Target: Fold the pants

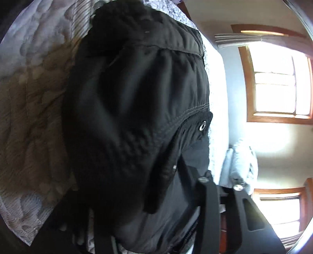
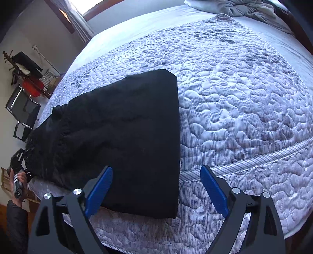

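Note:
Black pants (image 2: 121, 140) lie on the quilted bed (image 2: 244, 109), folded into a broad slab with a straight right edge. My right gripper (image 2: 156, 187) is open, its blue pads (image 2: 99, 189) straddling the near right part of the pants just above the cloth. My left gripper (image 2: 19, 166) shows at the far left of the right wrist view, at the waistband end. In the left wrist view the pants (image 1: 137, 117) fill the frame, with a metal eyelet (image 1: 202, 126) showing. The cloth drapes over the left gripper's fingers (image 1: 207, 205), and I cannot see whether they pinch it.
A rumpled grey blanket and pillow (image 2: 234, 7) lie at the head of the bed. A black chair (image 2: 23, 115) and a rack with red and dark items (image 2: 29, 78) stand beside the bed on the left. Wood-framed windows (image 1: 279, 88) are beyond the bed.

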Available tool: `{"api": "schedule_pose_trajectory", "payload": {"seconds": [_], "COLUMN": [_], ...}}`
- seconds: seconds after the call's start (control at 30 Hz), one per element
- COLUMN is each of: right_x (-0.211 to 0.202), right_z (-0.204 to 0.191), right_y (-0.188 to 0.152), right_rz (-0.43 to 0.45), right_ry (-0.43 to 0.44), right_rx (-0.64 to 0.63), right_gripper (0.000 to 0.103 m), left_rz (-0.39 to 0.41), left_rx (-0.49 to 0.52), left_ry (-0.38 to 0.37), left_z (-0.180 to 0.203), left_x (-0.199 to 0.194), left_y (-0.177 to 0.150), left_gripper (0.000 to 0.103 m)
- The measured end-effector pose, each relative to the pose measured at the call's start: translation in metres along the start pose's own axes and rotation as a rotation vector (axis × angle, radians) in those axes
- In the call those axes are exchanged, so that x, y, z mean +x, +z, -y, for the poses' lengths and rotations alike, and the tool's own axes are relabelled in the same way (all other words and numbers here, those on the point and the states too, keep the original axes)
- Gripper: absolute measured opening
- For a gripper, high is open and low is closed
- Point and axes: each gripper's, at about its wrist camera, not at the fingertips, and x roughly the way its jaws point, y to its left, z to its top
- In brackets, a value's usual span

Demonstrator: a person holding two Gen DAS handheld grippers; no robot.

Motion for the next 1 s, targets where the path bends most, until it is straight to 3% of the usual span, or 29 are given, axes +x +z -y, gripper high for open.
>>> {"api": "schedule_pose_trajectory", "payload": {"seconds": [0.13, 0.3, 0.5, 0.77, 1.0], "right_x": [0.003, 0.004, 0.002, 0.002, -0.002], "right_z": [0.001, 0.001, 0.006, 0.016, 0.026], "right_y": [-0.003, -0.005, -0.007, -0.011, -0.014], "right_rz": [-0.016, -0.023, -0.022, -0.025, -0.017], "right_ry": [-0.004, -0.01, -0.006, -0.002, 0.006], "right_rx": [0.002, -0.002, 0.016, 0.045, 0.071], "right_gripper": [0.092, 0.092, 0.092, 0.092, 0.092], "left_rz": [-0.001, 0.036, 0.063, 0.049, 0.001], "left_rx": [0.023, 0.13, 0.353, 0.723, 0.961], "left_ry": [-0.066, -0.147, -0.163, -0.078, 0.039], "left_z": [0.003, 0.031, 0.087, 0.161, 0.188], "left_x": [-0.005, -0.018, -0.031, -0.026, 0.001], "left_y": [-0.003, -0.014, -0.041, -0.109, -0.173], "left_gripper": [0.014, 0.012, 0.014, 0.021, 0.032]}}
